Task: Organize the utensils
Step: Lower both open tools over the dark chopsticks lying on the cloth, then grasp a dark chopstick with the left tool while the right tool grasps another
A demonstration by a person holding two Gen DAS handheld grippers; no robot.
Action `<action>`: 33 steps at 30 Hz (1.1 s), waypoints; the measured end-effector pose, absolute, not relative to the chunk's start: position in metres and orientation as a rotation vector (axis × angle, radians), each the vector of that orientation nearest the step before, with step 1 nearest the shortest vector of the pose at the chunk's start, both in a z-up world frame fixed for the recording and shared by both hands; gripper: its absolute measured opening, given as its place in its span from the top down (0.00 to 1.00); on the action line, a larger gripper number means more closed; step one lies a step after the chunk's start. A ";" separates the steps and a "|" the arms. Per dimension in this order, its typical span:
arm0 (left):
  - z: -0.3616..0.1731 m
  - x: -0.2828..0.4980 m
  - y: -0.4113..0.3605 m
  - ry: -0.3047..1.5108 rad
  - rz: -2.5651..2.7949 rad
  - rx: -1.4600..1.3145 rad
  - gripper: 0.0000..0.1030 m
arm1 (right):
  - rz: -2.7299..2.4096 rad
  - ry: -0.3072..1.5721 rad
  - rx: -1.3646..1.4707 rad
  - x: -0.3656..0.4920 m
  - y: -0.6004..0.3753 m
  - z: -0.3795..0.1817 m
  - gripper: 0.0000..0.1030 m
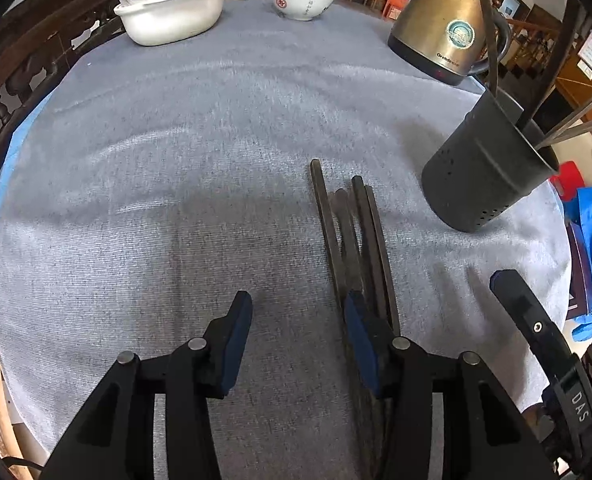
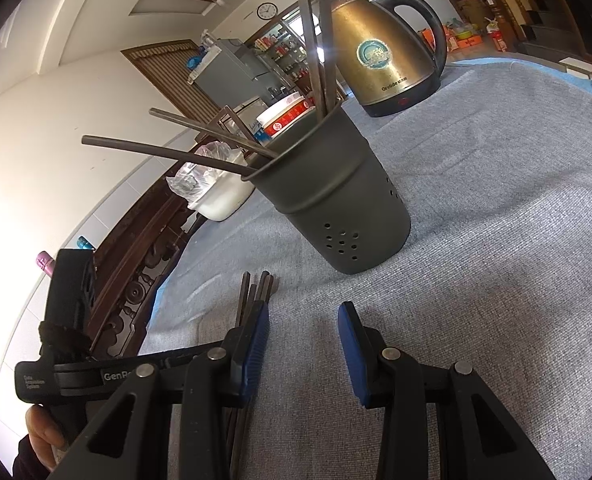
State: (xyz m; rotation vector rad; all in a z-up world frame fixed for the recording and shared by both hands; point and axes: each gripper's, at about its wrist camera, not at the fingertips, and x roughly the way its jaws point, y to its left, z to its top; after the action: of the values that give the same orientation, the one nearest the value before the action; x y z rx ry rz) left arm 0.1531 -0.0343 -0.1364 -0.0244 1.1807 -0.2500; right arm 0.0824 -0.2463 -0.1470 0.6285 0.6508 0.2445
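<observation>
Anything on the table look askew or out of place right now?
Yes: a bundle of loose chopsticks lies flat on the cloth beside the dark utensil holder, fanned unevenly rather than stowed. In the holder, two chopsticks lean far out sideways over the rim.

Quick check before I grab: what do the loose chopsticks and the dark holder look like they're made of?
The chopsticks on the cloth look like dark wood or bamboo with a worn, matte finish: dull brown, squared ends, no glint. Hard to confirm.

The utensil holder looks like matte dark-grey plastic, possibly coated metal: smooth moulded ribs, a thin rim, punched drain holes, only a soft sheen.
</observation>
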 end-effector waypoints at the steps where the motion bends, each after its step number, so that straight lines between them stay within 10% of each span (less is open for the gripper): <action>1: -0.136 0.154 -0.034 1.186 -0.250 -0.028 0.52 | 0.244 0.651 0.629 0.082 -0.246 -0.147 0.61; 16: -0.138 0.175 -0.052 1.235 -0.219 -0.027 0.52 | 0.242 0.656 0.629 0.083 -0.246 -0.147 0.61; 23: -0.139 0.170 -0.042 1.221 -0.221 -0.017 0.91 | 0.246 0.664 0.625 0.084 -0.245 -0.148 0.61; 33: -0.138 0.145 -0.023 1.232 -0.373 -0.009 0.93 | 0.275 0.732 0.608 0.092 -0.235 -0.149 0.63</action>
State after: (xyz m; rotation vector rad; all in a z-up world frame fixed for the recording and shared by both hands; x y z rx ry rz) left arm 0.1447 -0.0226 -0.1381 -0.0090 1.2321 -0.3727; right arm 0.0925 -0.2355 -0.1494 0.6084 0.7321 0.2754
